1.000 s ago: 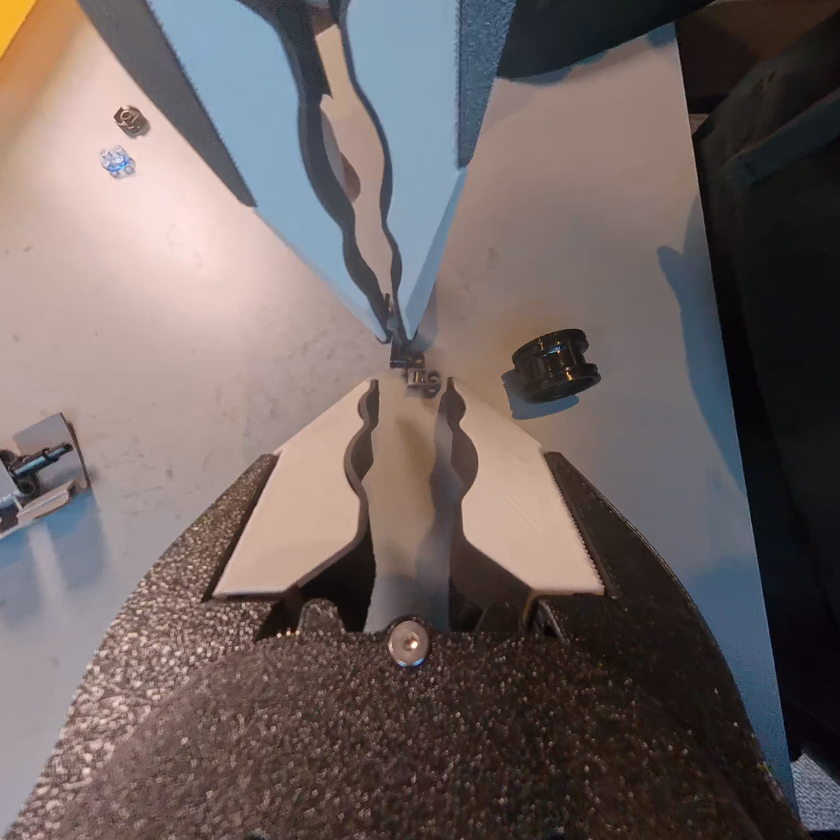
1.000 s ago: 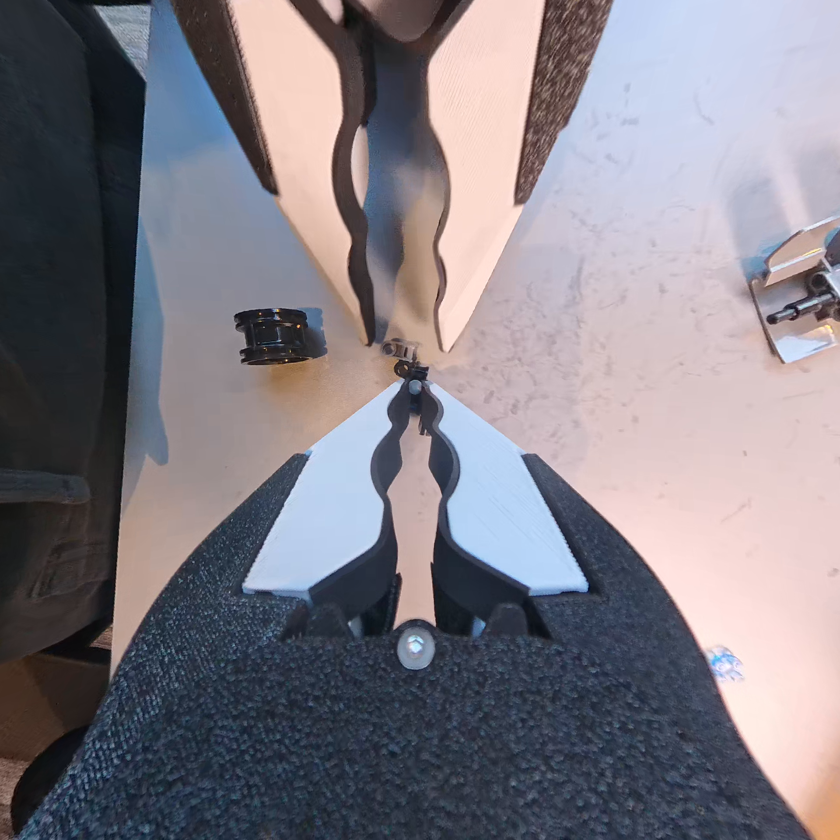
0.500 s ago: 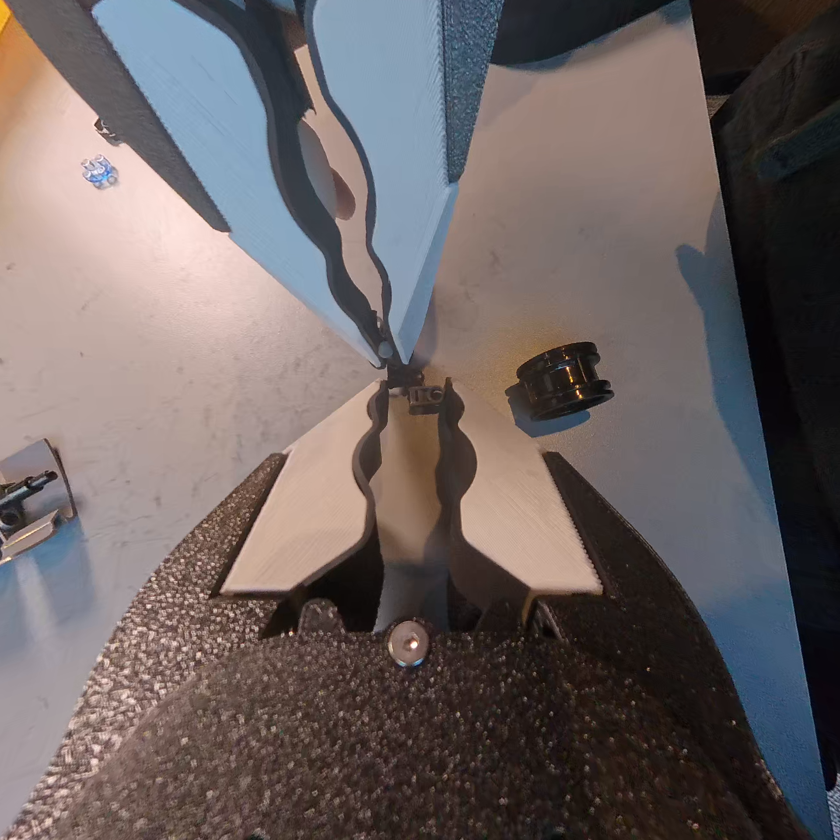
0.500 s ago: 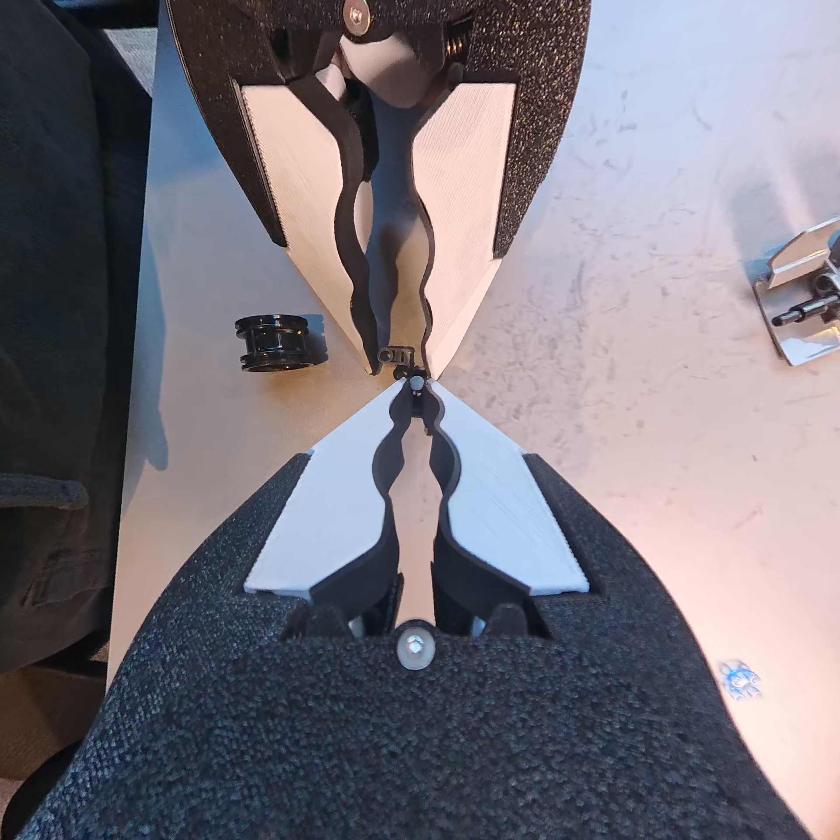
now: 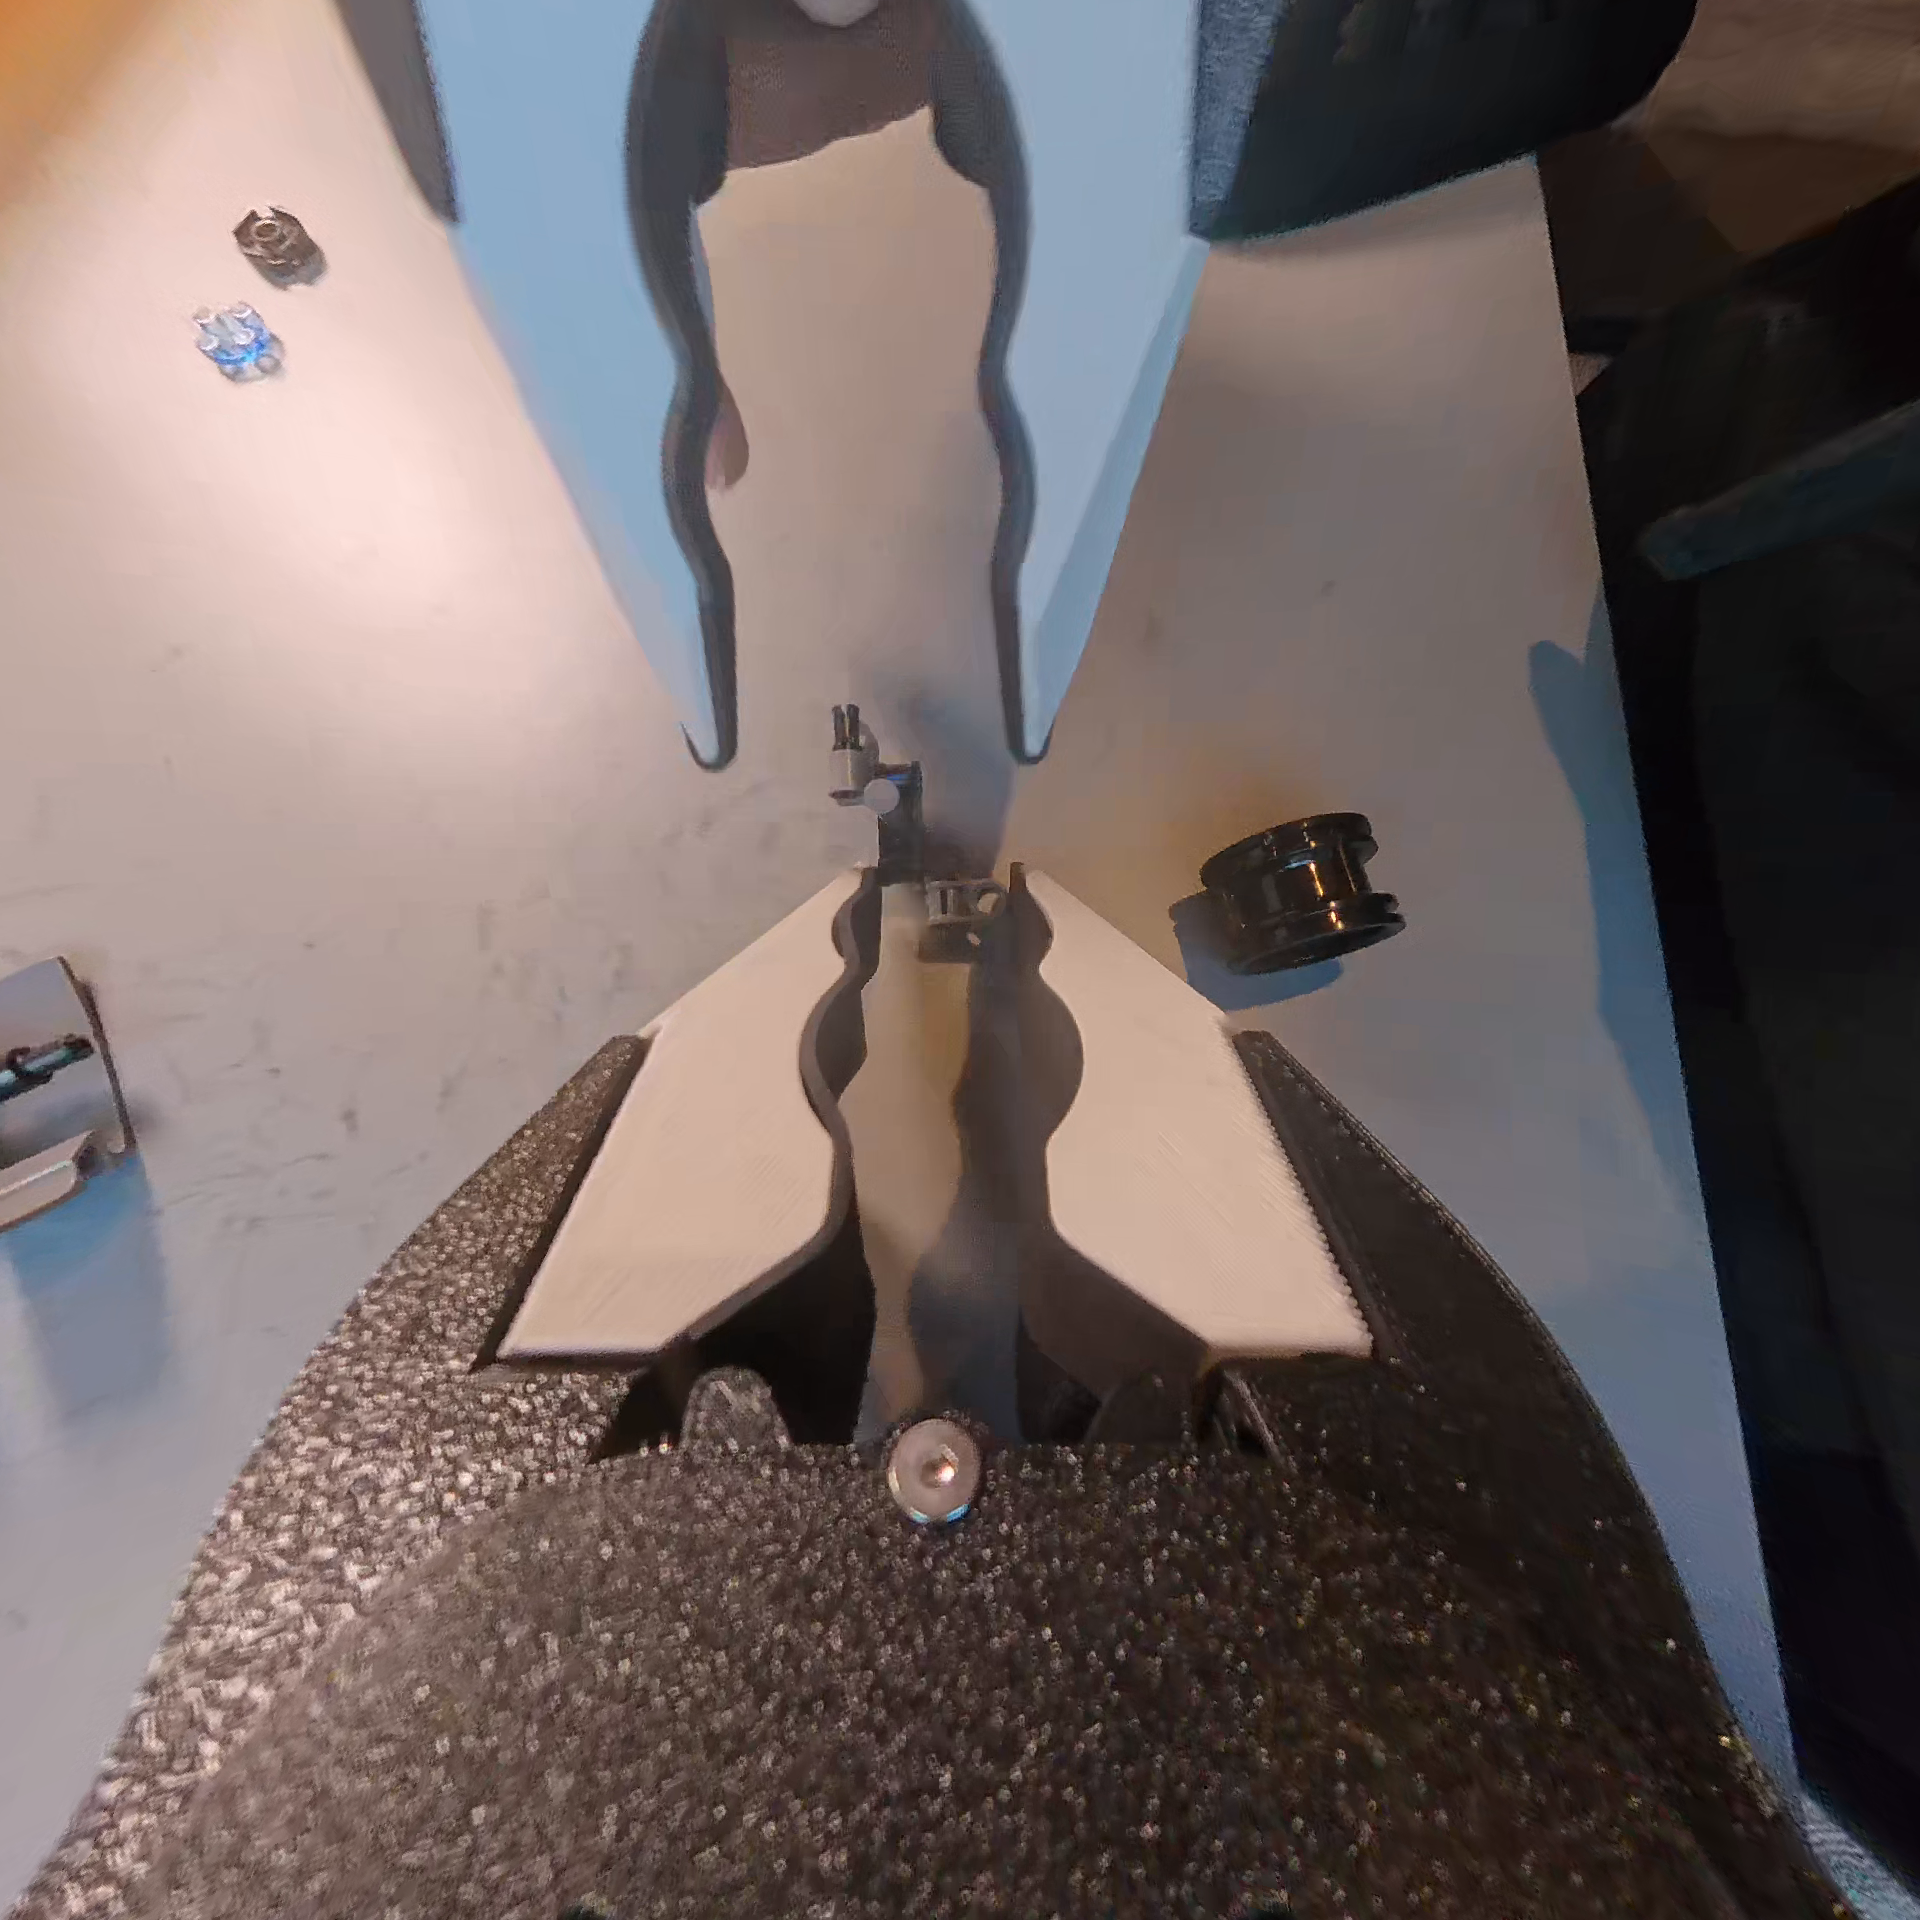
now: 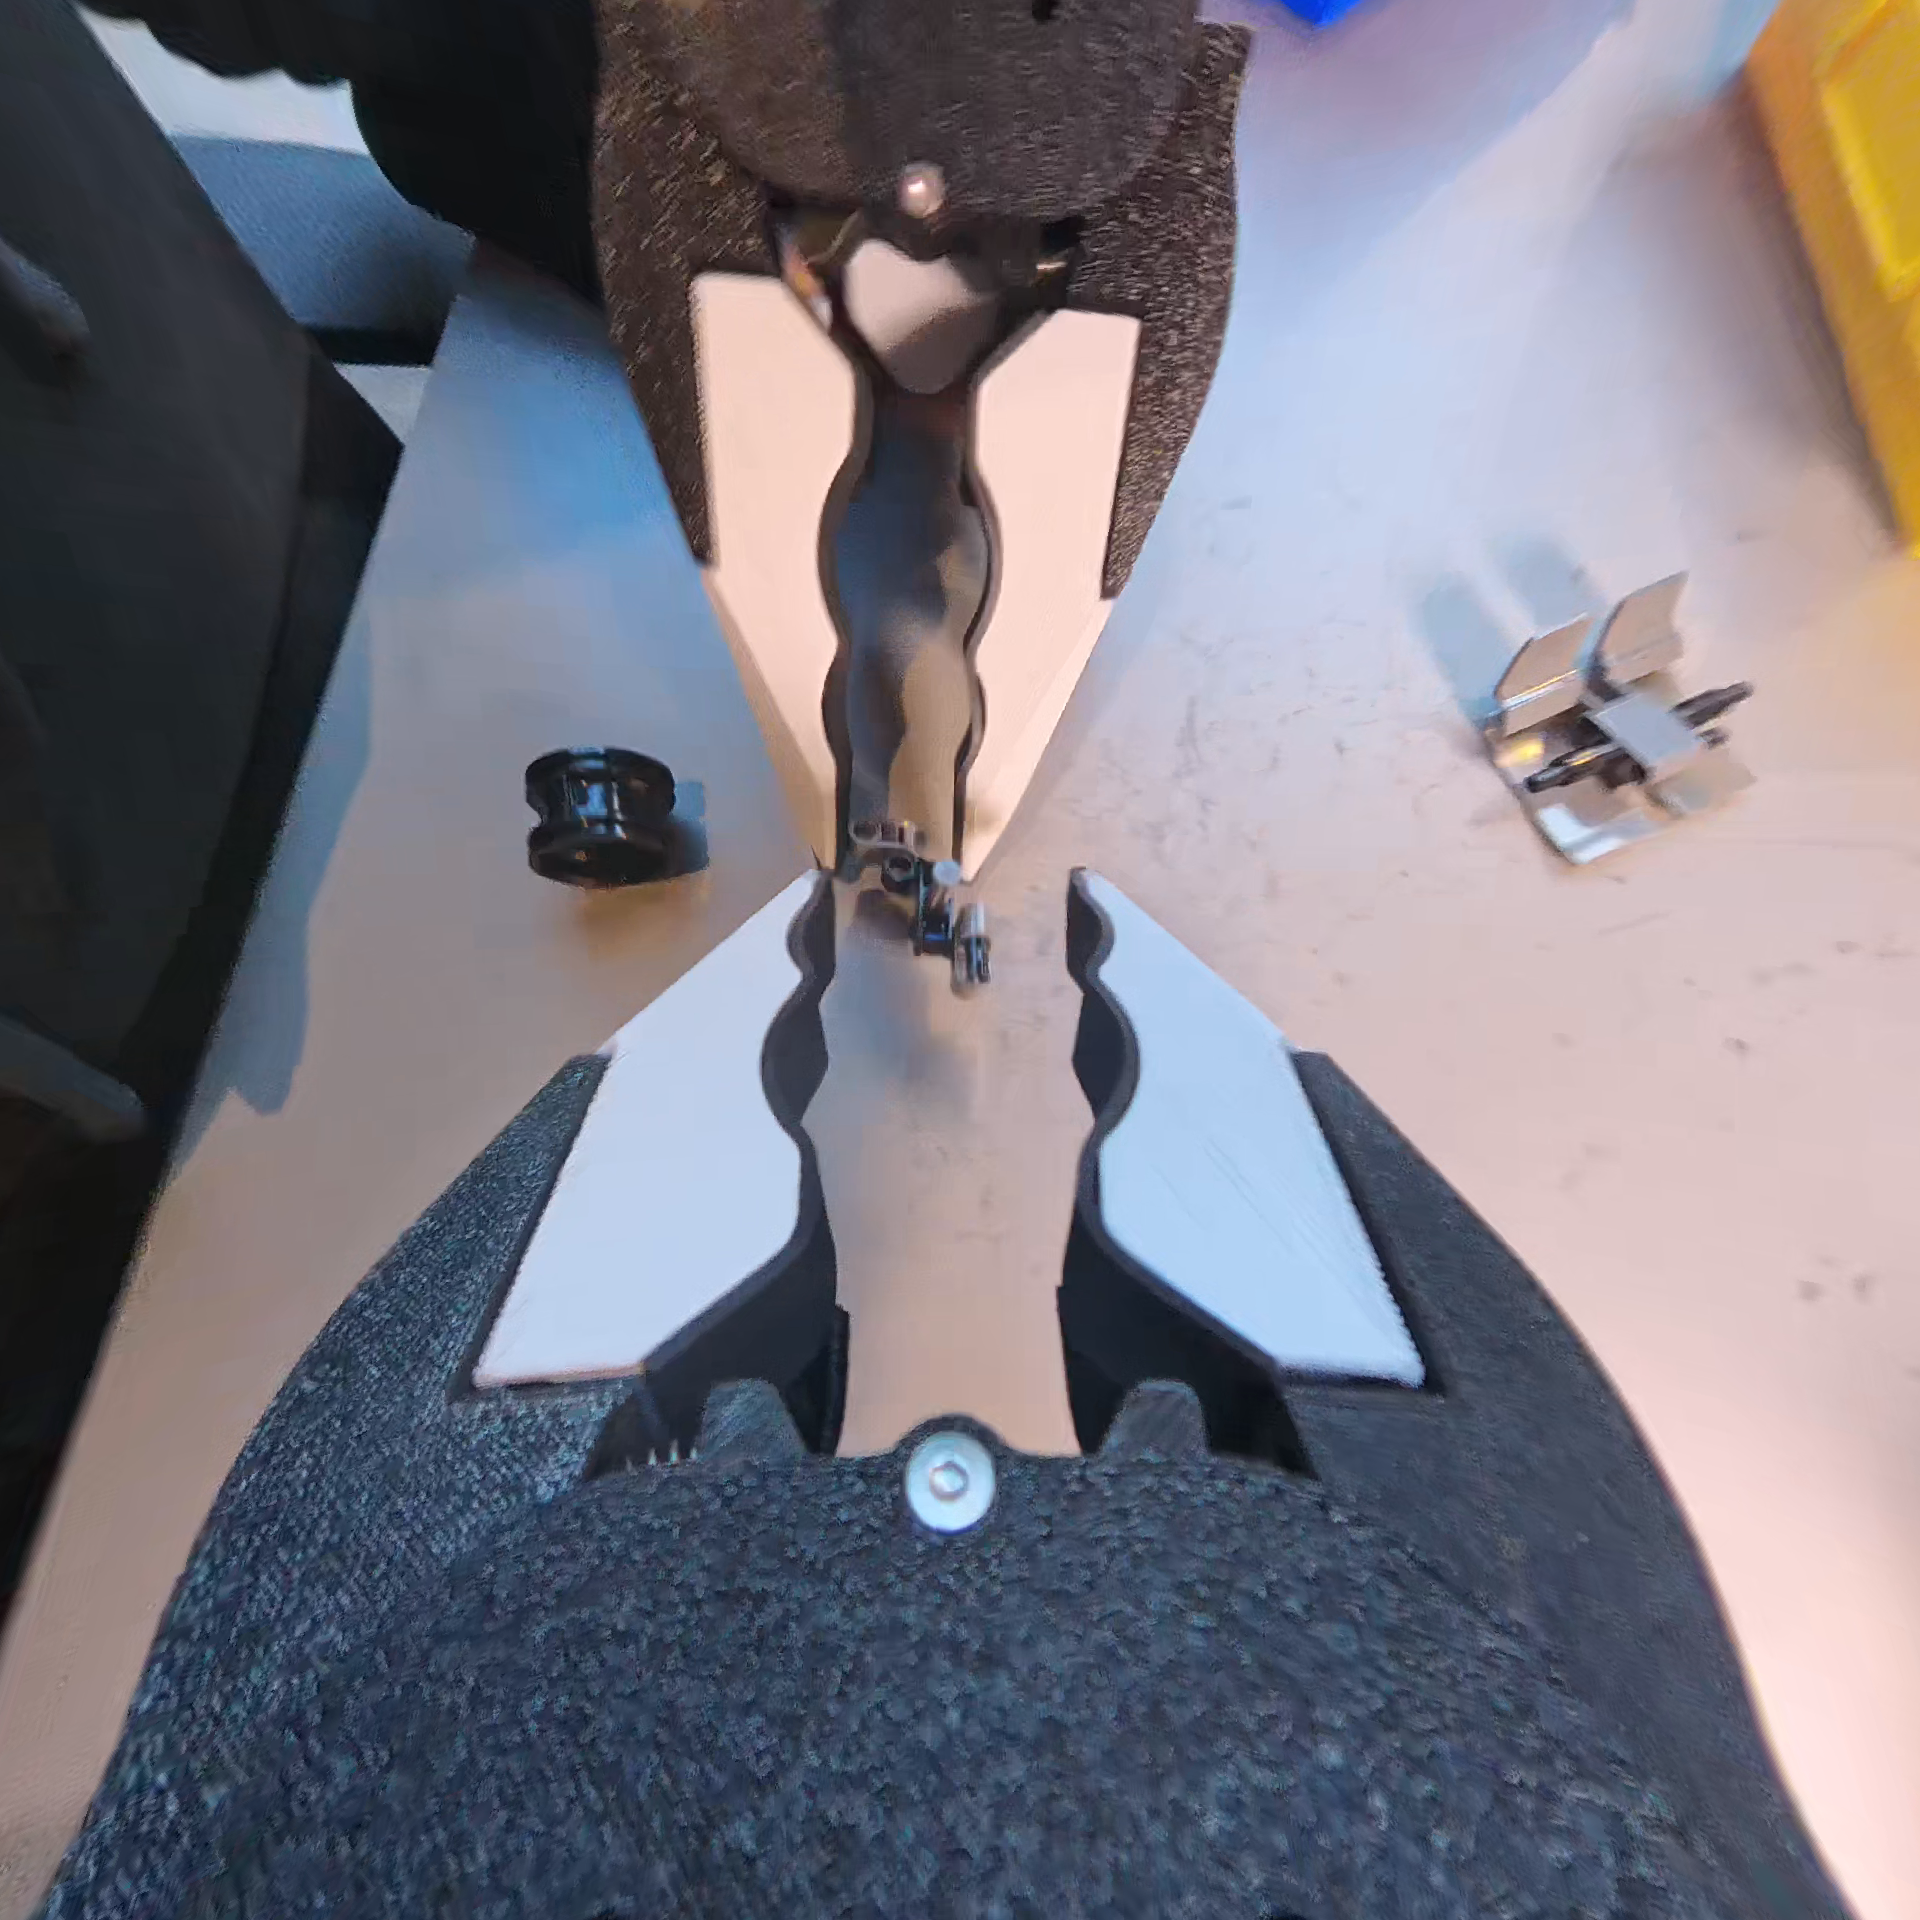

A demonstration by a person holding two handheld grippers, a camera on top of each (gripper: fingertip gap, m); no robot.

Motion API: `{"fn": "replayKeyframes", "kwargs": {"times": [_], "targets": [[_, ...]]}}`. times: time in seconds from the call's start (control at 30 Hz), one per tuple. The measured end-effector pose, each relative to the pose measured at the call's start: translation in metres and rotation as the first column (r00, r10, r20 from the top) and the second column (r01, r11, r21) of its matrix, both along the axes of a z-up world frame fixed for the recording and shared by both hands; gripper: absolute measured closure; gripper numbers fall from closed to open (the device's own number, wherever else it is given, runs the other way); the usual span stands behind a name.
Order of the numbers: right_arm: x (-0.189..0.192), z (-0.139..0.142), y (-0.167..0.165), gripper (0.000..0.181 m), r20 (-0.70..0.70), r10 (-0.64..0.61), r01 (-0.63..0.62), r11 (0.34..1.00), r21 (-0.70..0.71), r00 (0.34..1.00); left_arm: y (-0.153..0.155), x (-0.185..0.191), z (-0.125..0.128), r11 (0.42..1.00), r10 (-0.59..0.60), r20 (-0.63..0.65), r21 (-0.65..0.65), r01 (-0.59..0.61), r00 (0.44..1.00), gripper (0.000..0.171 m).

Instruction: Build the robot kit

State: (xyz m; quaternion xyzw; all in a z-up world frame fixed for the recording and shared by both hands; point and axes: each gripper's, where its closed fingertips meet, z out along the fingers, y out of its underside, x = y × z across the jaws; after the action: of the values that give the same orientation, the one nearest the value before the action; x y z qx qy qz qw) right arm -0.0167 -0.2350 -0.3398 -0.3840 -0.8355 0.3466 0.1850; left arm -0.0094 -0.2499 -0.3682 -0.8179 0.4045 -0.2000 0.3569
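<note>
Only the right wrist view shows a yellow bin [image 6: 1860, 239]; left gripper [image 5: 943, 902] pinches a small connector assembly [image 5: 894, 821], right gripper [image 6: 948, 883] spread.

Bare tabletop [image 6: 1351, 1039] between metal clip [image 6: 1616, 727] and small jointed part [image 6: 925, 904], black spool [image 6: 603, 816] near left edge

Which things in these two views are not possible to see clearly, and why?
- Small grey-black part at the left claw: too small in both views to tell its kind or how the fingertips hold it.
- Metal clip, left view: cut off by the left edge.
- Yellow bin, right view: cut off by the right edge.
- Clear blue piece and dark nut, left view: too small.
- Right claw: blurred, open.
</note>
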Motion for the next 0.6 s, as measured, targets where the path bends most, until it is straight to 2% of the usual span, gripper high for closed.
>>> {"fn": "replayKeyframes", "kwargs": {"times": [0.13, 0.17, 0.23, 0.3, 0.43, 0.6], "targets": [[0.005, 0.002, 0.011, 0.127, -0.195, 0.089, -0.035, 0.963, 0.266, 0.977, 0.000, -0.002, 0.020, 0.994, 0.025, 0.212, -0.110, -0.002, 0.977, 0.148], [0.006, 0.003, 0.010, 0.127, -0.230, 0.107, -0.036, 0.955, 0.293, 0.967, 0.000, -0.003, 0.024, 0.988, 0.034, 0.265, -0.151, 0.007, 0.964, 0.148], [0.004, 0.003, 0.008, 0.127, -0.272, 0.105, -0.016, 0.950, 0.311, 0.957, 0.003, -0.007, 0.026, 0.978, 0.057, 0.312, -0.208, 0.010, 0.948, 0.148], [0.005, -0.003, 0.010, 0.127, -0.270, 0.104, -0.010, 0.944, 0.331, 0.957, 0.005, -0.010, 0.021, 0.977, 0.053, 0.291, -0.211, 0.010, 0.955, 0.148], [0.006, -0.002, 0.010, 0.129, -0.299, 0.076, 0.010, 0.961, 0.275, 0.951, 0.003, -0.006, 0.016, 0.977, 0.034, 0.273, -0.213, 0.026, 0.961, 0.148], [0.004, 0.006, 0.011, 0.125, -0.383, 0.139, 0.016, 0.927, 0.375, 0.913, 0.008, -0.005, 0.034, 0.965, 0.077, 0.415, -0.258, 0.036, 0.907, 0.148]]}}
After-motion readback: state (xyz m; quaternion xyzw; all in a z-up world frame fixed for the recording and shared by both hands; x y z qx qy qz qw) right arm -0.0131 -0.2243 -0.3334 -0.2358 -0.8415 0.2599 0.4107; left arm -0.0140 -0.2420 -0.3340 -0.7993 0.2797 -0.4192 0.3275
